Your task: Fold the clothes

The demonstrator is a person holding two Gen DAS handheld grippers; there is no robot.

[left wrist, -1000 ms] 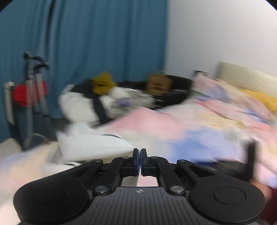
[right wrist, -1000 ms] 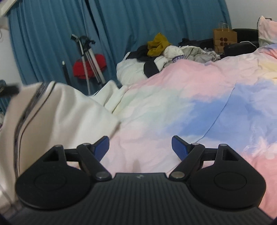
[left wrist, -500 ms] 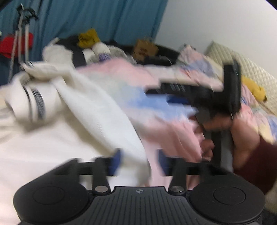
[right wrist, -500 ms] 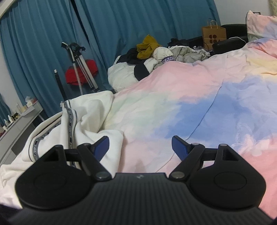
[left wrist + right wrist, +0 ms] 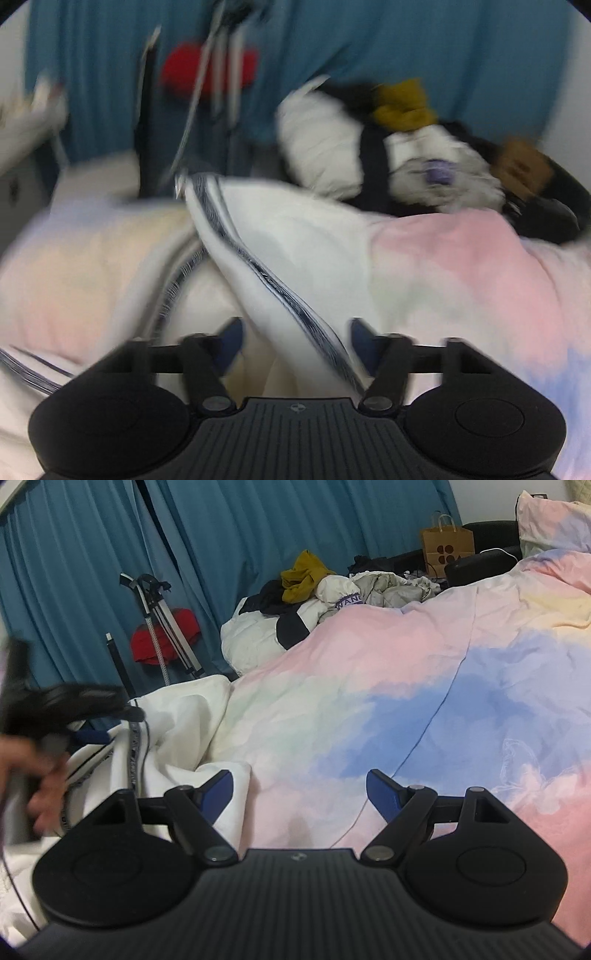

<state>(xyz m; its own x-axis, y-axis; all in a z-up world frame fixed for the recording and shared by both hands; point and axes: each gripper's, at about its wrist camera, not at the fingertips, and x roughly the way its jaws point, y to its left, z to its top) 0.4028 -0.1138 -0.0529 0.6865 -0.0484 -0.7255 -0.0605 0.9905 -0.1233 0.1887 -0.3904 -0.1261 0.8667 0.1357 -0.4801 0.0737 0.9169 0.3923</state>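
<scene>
Your left hand-held gripper (image 5: 295, 332) is closing around the white garment's (image 5: 295, 251) striped edge; your right hand-held gripper (image 5: 299, 786) stands released over the bed (image 5: 406, 686). A crumpled cloth (image 5: 347, 600) reads "WANG".

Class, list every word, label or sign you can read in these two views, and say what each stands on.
"WANG": purple band on the white garment in the clothes pile; the last letter is unsure.
Paper bag: dark dot logo, no letters.
White garment's striped trim: too blurred to read.

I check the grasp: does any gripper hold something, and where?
Nothing held yet. The left gripper is closing around the white garment's striped edge; the right gripper is open.
</scene>
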